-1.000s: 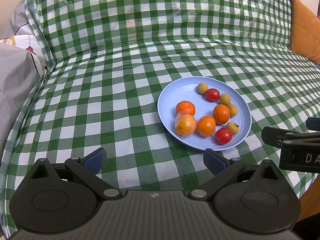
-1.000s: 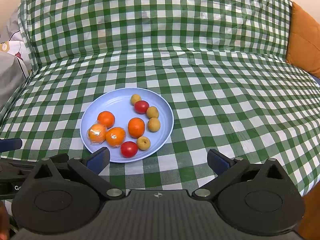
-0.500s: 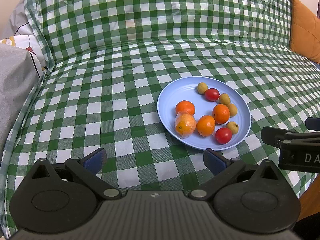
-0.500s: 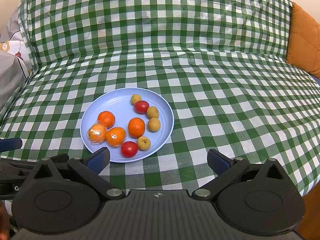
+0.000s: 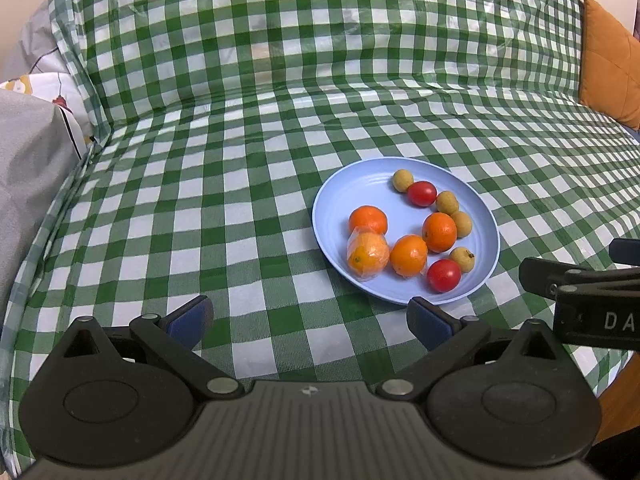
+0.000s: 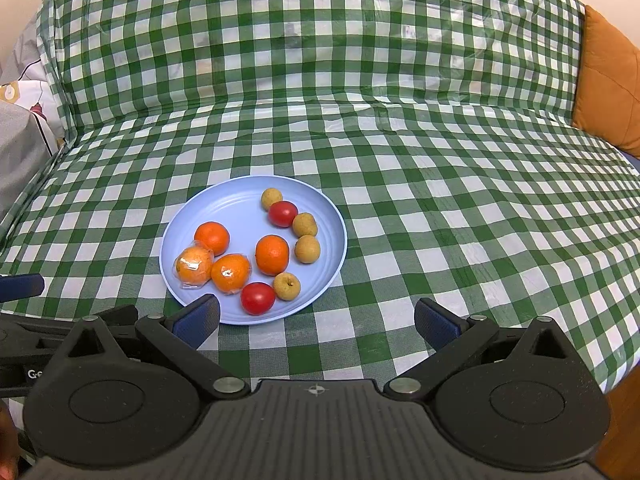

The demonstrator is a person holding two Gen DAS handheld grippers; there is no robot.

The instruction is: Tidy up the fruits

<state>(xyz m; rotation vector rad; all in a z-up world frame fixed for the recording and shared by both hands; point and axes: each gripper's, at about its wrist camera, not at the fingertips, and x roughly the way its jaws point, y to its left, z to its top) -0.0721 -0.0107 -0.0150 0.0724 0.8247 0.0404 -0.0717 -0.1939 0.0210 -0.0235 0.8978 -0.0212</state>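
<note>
A light blue plate lies on the green checked cloth and holds several oranges, two of them wrapped in plastic, two red tomatoes and several small tan fruits. My left gripper is open and empty, just in front of the plate and to its left. My right gripper is open and empty, at the plate's near right edge. The right gripper's body shows in the left wrist view.
The green checked cloth covers the flat surface and rises up a back wall. An orange cushion sits at the far right. Grey fabric and a patterned pillow lie at the left edge.
</note>
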